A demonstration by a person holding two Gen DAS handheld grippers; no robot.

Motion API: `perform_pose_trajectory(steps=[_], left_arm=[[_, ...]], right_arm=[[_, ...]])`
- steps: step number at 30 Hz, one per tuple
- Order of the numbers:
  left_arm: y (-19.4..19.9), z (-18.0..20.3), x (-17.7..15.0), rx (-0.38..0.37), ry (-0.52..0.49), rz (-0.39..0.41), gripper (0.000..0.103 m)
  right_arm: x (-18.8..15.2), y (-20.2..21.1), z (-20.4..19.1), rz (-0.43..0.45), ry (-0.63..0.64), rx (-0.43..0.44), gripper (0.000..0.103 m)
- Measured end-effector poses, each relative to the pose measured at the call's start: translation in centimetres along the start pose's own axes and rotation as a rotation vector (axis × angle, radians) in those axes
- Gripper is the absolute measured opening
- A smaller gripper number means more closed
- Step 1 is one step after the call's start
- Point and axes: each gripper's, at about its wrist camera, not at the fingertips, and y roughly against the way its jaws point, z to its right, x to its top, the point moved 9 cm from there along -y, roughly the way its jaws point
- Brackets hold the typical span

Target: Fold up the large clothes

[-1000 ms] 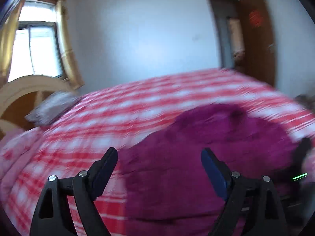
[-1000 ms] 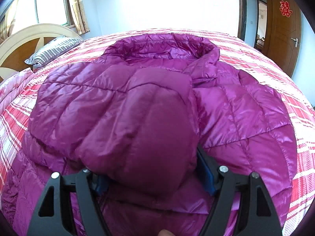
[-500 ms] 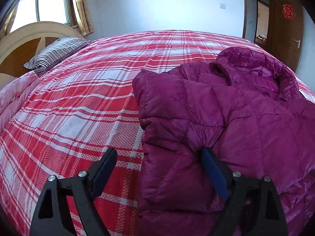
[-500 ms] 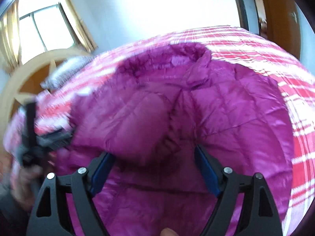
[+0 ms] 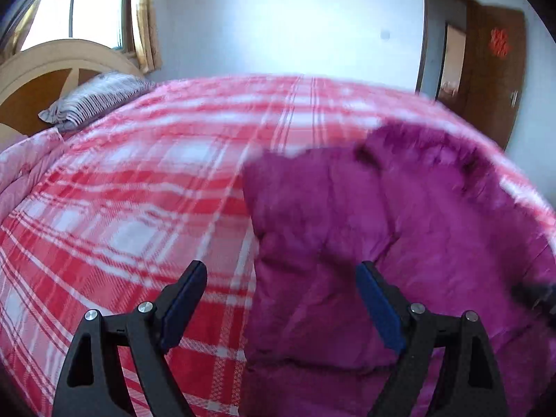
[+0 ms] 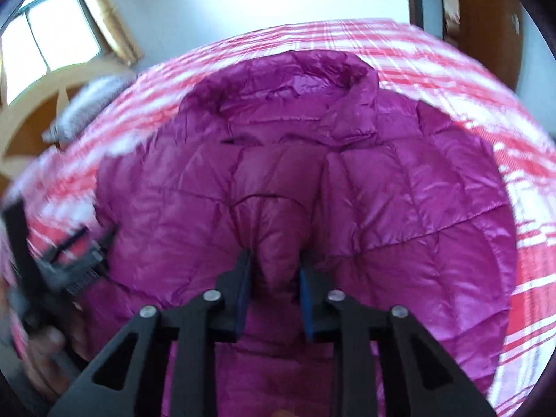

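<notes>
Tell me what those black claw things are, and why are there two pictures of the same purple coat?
Those black claws are grabbing tools, one in each of a person's hands. Each tool carries a small camera looking out along its two fingers, so you get two pictures: one from the left tool, one from the right.

Both look at a bed with a red and white checked cover. On it lies a shiny purple puffy jacket, its hood toward the far wall. A striped pillow sits by the wooden headboard.

The right gripper is closing its jaws on a fold of the jacket, pinching the padded cloth between its blue pads. The left gripper is wide open above the jacket's left edge, holding nothing. In the right picture that left tool shows blurred at the left side.
</notes>
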Motion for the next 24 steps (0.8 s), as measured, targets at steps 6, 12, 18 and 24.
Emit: perform_pose_trajectory(steps=[6, 12, 18, 24], left_arm=[[0.4, 4.9, 3.6, -0.107, -0.085, 0.021, 0.089], [-6.3, 3.0, -1.1, -0.012, -0.088, -0.162, 0.091], [-6.5, 1.7, -2.1, -0.058, 0.021, -0.195, 0.096], [-6.3, 1.9, -2.3, -0.039, -0.002, -0.185, 0.1]], right_arm=[[-1.3, 0.2, 0.0, 0.02, 0.086, -0.041, 0.023], [1.1, 4.0, -0.1, 0.149, 0.02, 0.012, 0.051], [4.7, 3.8, -2.2, 0.174, 0.047, 0.048, 0.051], [1.8, -3.4, -1.1, 0.024, 0.072, -0.025, 0.047]])
